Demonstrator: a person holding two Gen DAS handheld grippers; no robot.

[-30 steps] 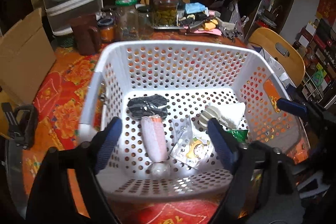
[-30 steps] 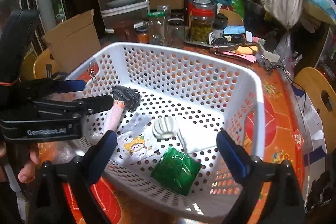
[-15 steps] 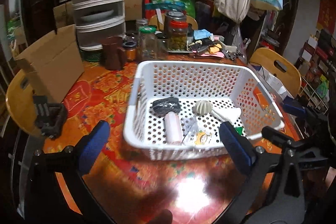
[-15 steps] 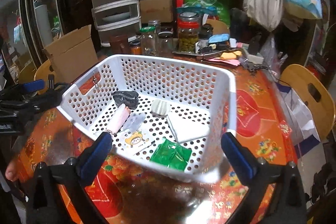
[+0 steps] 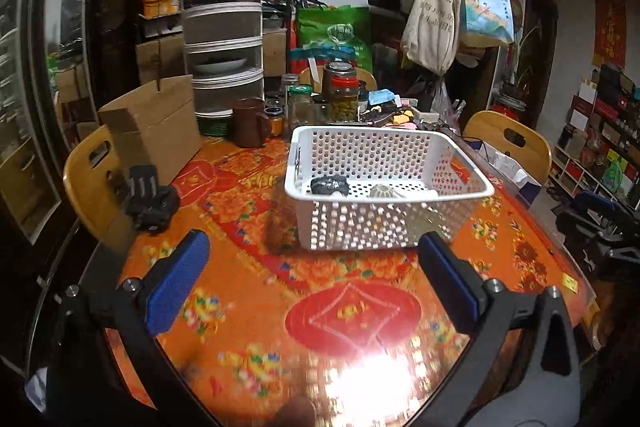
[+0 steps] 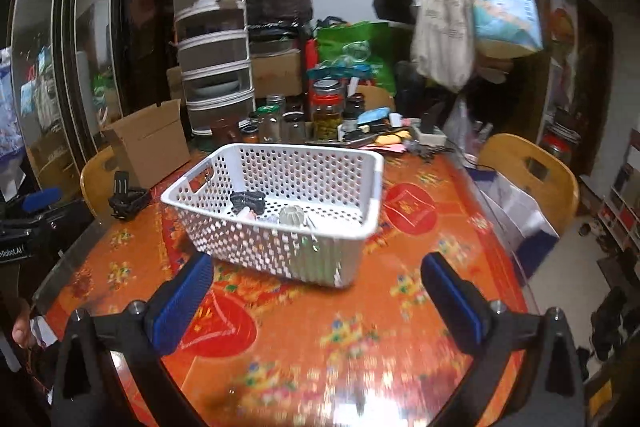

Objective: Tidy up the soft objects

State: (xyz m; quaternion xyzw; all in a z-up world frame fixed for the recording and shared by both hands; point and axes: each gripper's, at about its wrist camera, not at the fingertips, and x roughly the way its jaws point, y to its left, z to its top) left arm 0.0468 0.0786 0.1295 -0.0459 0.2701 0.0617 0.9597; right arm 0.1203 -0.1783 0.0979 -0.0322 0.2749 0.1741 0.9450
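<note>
Left wrist view: left gripper (image 5: 312, 279) had its jaws spread wide with nothing between them, only bare orange floral tablecloth (image 5: 240, 219) under the gap. White perforated basket (image 5: 384, 215) sat on the table well beyond the fingertips, slightly right of centre, not touching either blue pad. Over the near wall, a black soft item (image 5: 329, 185) lay at the left of the basket floor and a pale ribbed round item (image 5: 382, 191) just right of it; a white item (image 5: 424, 193) showed past that. The rest of the contents were hidden behind the near wall. A black clip-like object (image 5: 150, 199) sat on the table's left edge, by a wooden chair (image 5: 90, 179).

Right wrist view: right gripper (image 6: 320, 291) was likewise wide apart and empty. The basket (image 6: 280, 243) lay ahead and left of centre, near corner pointing toward the gripper, clear of both pads. Inside were the black item (image 6: 248, 201), a pink roll (image 6: 250, 214) partly under it, and the ribbed round item (image 6: 292, 215). Something green (image 6: 316, 259) showed through the holes of the near wall, blurred. Left gripper body (image 6: 24, 219) sat at the far left edge, with part of a hand (image 6: 20, 327) below it. Jars (image 6: 326, 115) and a cardboard box (image 6: 148, 143) stood at the far side of the table.
</note>
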